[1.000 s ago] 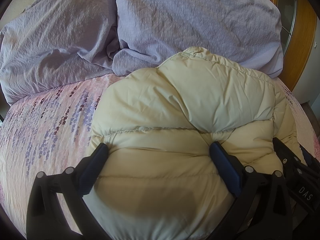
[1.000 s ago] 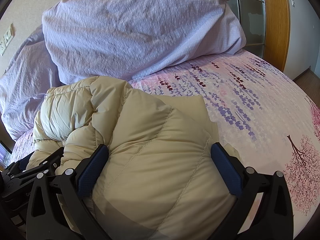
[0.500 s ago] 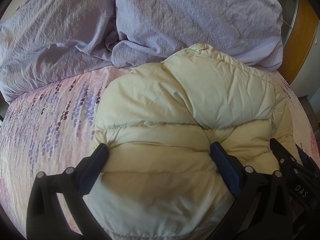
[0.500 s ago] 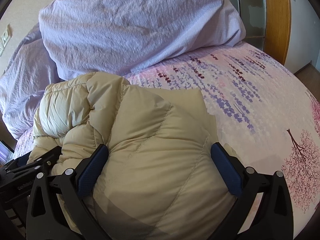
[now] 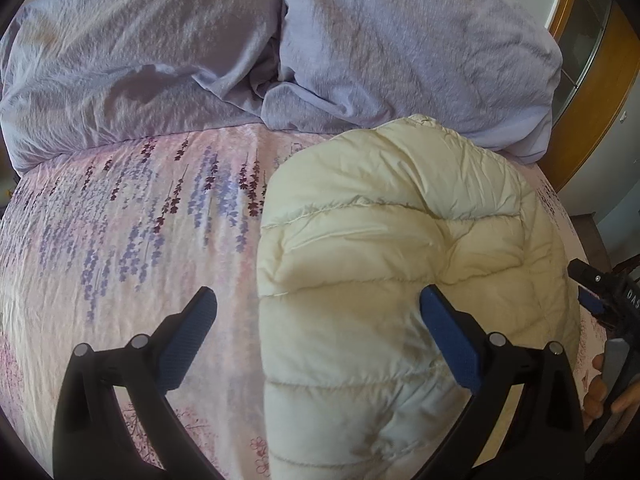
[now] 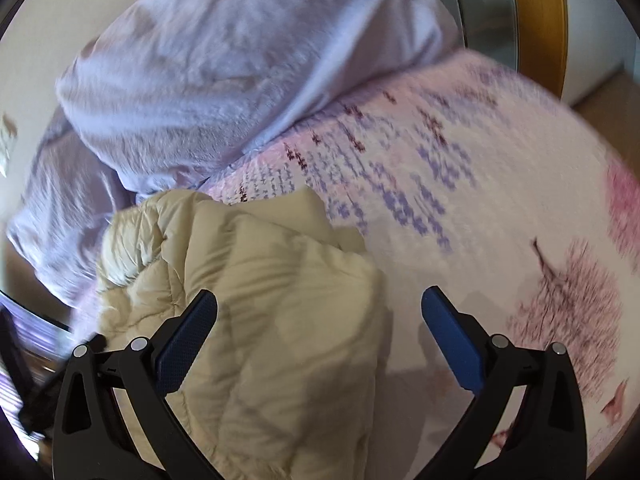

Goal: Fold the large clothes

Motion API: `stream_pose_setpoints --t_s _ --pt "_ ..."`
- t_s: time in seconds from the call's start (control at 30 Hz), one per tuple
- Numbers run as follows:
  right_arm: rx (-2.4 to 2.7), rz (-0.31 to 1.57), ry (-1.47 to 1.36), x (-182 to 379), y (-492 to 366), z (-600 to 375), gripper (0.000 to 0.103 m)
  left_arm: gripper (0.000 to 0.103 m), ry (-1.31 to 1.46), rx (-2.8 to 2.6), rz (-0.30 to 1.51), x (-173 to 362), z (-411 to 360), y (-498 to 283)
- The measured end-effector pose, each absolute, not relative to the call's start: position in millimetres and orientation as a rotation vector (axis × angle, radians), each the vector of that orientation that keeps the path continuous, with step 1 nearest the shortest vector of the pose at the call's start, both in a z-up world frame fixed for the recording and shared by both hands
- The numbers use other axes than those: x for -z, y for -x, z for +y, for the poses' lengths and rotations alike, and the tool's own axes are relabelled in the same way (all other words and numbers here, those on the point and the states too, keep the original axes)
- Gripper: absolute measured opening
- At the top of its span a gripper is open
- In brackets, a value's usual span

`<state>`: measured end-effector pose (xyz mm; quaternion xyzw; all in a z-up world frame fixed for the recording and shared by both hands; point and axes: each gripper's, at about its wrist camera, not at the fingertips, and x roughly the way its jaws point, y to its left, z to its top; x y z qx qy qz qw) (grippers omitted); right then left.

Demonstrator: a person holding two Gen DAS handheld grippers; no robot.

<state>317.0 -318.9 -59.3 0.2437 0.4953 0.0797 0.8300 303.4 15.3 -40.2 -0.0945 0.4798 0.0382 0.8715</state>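
My left claw is spread wide, grasping nothing, straddling the edge of the cream puffer jacket. My right claw gapes too, empty. The jacket lies bundled on the floral bed, lilac pillows beyond.

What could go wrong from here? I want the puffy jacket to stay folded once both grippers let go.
1. The cream down jacket looks thick and springy; with the left gripper and right gripper both open and not clamping it, the folded layers may puff back open.
2. The bundle lies near the lavender pillows, and in the right wrist view its top flap looks loose, so a nudge could undo the fold.
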Motion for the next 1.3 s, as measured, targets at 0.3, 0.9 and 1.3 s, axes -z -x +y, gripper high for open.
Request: stream_pose_setpoints --t_s 0.3,0.9,1.3 --pt "-0.368 1.269 -0.668 89 -321 -317 0.102 0.101 0.261 -0.055 1.017 35 30 -291" --pt "-0.542 1.374 -0.719 114 -325 -278 0.091 0.101 0.235 -0.015 1.050 34 25 -285" --pt "-0.573 1.336 -0.774 112 -320 -280 0.065 0.096 0.408 0.064 1.118 61 41 -297"
